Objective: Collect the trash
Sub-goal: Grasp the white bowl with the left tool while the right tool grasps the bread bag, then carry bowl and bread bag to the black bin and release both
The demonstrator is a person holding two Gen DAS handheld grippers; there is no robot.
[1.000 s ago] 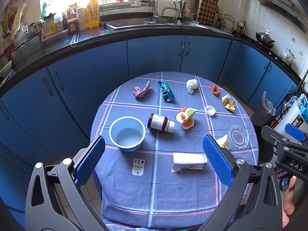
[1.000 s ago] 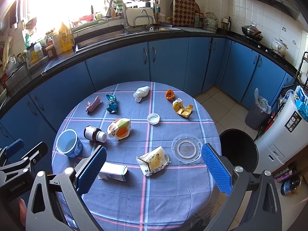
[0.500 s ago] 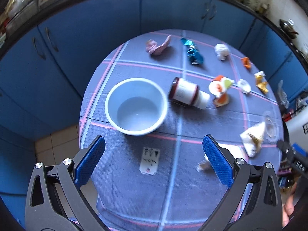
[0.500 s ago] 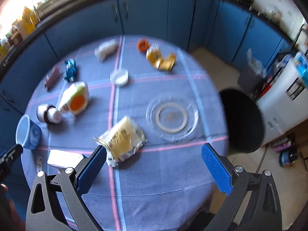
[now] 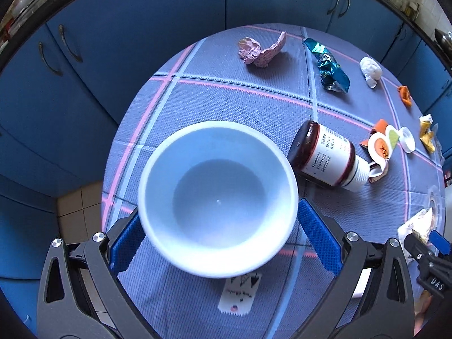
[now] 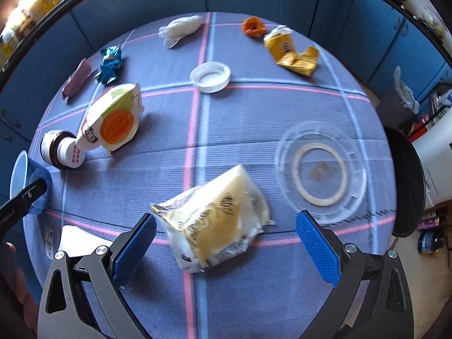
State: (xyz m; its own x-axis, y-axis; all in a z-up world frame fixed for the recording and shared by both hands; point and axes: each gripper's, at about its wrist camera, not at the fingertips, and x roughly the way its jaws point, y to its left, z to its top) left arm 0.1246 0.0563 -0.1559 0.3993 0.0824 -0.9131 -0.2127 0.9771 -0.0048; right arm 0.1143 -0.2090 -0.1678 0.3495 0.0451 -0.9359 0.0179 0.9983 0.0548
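Note:
A pale blue bowl [image 5: 217, 197] stands on the checked tablecloth [image 5: 226, 104]. My left gripper [image 5: 219, 212] is open, one blue pad on each side of the bowl just under its rim. In the right wrist view a crumpled yellow-white packet [image 6: 214, 223] lies between the pads of my open right gripper [image 6: 226, 219]. Other litter: a brown bottle [image 5: 325, 158] on its side, a juice carton [image 6: 113, 121], a pink wrapper [image 5: 262, 50], a teal wrapper [image 5: 329, 67], a white tissue [image 6: 180, 28], a yellow wrapper [image 6: 293, 53], and a white cap [image 6: 210, 77].
A clear plastic lid [image 6: 322, 172] lies right of the packet. A black bin [image 6: 406, 180] stands off the table's right edge. A flat white carton [image 6: 79, 243] and a small card [image 5: 240, 291] lie near the front edge. Blue cabinets ring the table.
Both grippers came down and forward toward the table. The left now straddles the bowl, the right now straddles the yellow-white packet. Both stayed open.

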